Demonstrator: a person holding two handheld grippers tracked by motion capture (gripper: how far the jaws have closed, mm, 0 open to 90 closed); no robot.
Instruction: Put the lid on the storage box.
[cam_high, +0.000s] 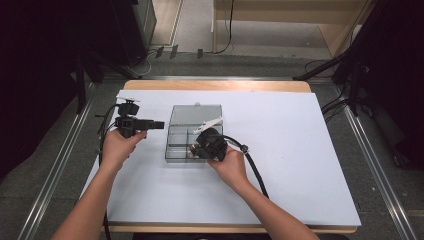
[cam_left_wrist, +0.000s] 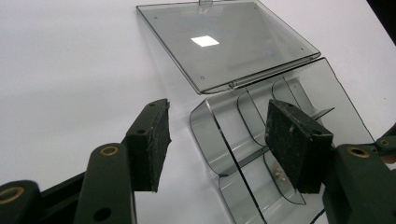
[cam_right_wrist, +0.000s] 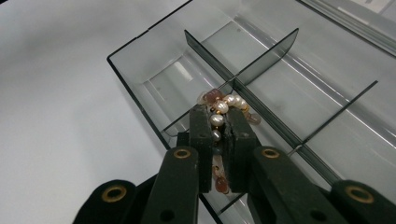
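Note:
A clear grey compartment box (cam_high: 176, 156) lies on the white table sheet with its lid (cam_high: 195, 114) folded open behind it. My right gripper (cam_right_wrist: 218, 119) is shut on a bracelet (cam_right_wrist: 219, 106) of pearl and reddish beads. It holds the bracelet over a front compartment, just inside the box wall (cam_right_wrist: 135, 98) and beside a divider (cam_right_wrist: 261, 56). In the high view the right gripper (cam_high: 198, 148) reaches into the box from the right. My left gripper (cam_high: 158, 125) hovers left of the box, open and holding nothing. Its jaws (cam_left_wrist: 217, 121) frame the box's end wall (cam_left_wrist: 205, 123) and the lid (cam_left_wrist: 233, 46).
The white sheet (cam_high: 300, 165) covers most of the wooden table. A black cable (cam_high: 255, 167) trails from the right gripper toward the front edge. Metal rails and dark stands flank the table on the floor.

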